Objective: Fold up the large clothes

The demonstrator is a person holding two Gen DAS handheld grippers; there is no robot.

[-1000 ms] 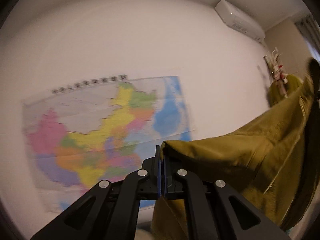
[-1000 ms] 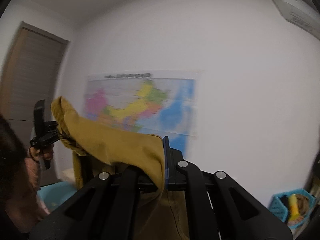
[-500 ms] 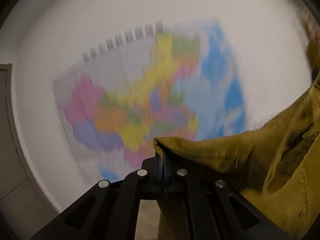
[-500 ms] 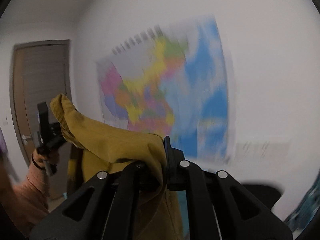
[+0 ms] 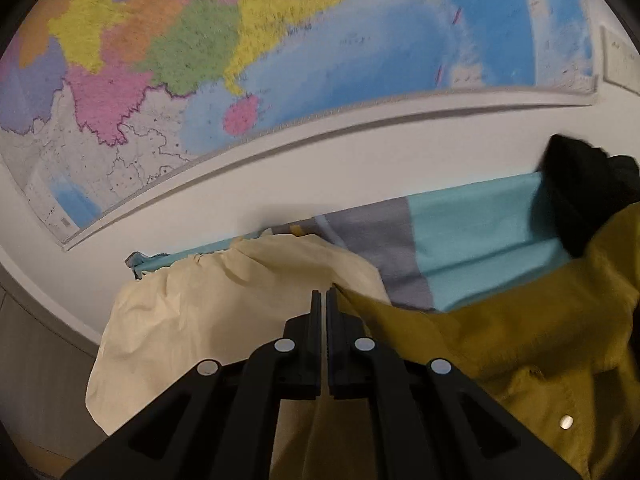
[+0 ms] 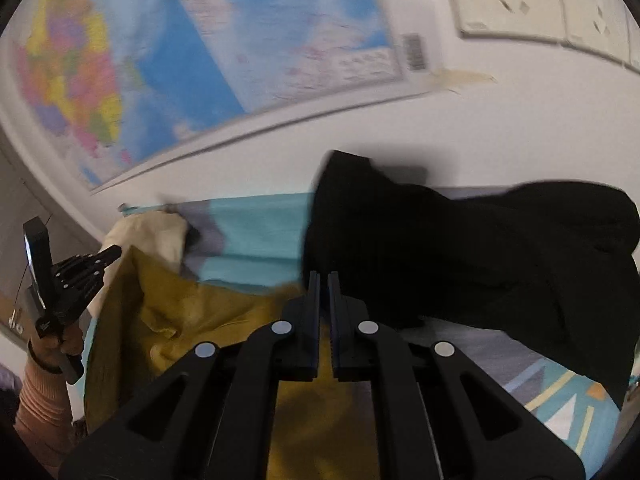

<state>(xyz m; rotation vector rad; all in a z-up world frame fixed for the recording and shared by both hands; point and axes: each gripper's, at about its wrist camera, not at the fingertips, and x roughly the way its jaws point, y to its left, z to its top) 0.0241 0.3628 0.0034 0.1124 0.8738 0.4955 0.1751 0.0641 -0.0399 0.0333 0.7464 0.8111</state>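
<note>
A mustard-yellow garment [image 5: 500,340] stretches between my two grippers over a bed. My left gripper [image 5: 323,300] is shut on one corner of it; the cloth runs off to the right. My right gripper [image 6: 323,284] is shut on the other corner, and the garment [image 6: 192,312] sags to the left below it. The left gripper [image 6: 86,266] also shows at the left of the right wrist view, held in a hand. The pinched edges are thin between the fingers.
A teal and grey bedsheet [image 5: 472,240] covers the bed. A cream garment [image 5: 208,320] lies at its left end, a black garment [image 6: 480,248] at the right. A wall map [image 5: 280,40] hangs close behind. Wall sockets [image 6: 552,0] are at upper right.
Both grippers have swung down and forward from high in the air toward the bed, carrying the yellow garment. The wall map is now close, and the bed has come into view.
</note>
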